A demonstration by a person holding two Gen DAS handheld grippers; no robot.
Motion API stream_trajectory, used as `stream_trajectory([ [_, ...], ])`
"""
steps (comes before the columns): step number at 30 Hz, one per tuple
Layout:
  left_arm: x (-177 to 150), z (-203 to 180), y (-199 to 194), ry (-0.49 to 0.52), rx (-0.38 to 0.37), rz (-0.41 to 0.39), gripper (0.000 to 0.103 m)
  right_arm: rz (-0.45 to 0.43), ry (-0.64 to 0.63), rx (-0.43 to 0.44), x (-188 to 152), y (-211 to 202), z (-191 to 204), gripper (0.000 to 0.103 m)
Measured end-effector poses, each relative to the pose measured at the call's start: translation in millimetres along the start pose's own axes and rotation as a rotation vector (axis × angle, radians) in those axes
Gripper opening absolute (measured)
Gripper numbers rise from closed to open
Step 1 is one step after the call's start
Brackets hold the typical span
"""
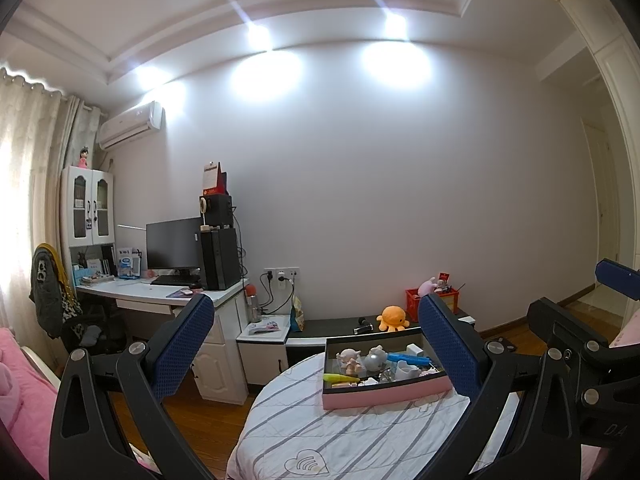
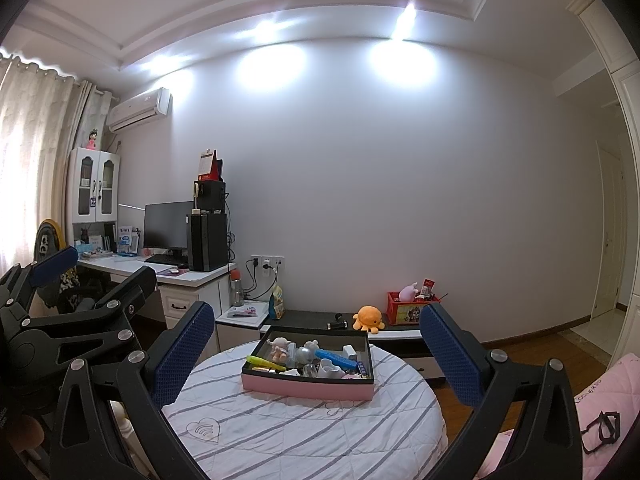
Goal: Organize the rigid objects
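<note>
Both the left tongs [image 1: 316, 350] and the right tongs [image 2: 316, 354] were held wide and empty, short of the pink box [image 2: 306, 386]. The box, filled with jumbled small toys, was set centrally on the quilt-covered round surface [image 2: 320, 440], presumably for easy reach.

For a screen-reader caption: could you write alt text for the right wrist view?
An open right gripper frames a pink tray of small toys and items on a round table with a striped cloth. The open left gripper shows at left; a desk stands behind.
</note>
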State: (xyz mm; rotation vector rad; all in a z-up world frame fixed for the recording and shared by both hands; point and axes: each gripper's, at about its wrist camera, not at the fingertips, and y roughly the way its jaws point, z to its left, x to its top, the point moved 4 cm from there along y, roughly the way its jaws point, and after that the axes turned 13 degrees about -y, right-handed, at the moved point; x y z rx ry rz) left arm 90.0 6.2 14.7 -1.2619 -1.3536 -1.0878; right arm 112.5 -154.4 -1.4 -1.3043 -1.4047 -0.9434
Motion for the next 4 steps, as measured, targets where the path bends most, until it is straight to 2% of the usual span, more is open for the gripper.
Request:
stream_trajectory([
  [4, 0.0, 0.0, 0.3, 0.0, 0.001, 0.001, 0.103, 0.003, -0.001, 0.001, -1.6, 0.0, -0.5, 0.103],
])
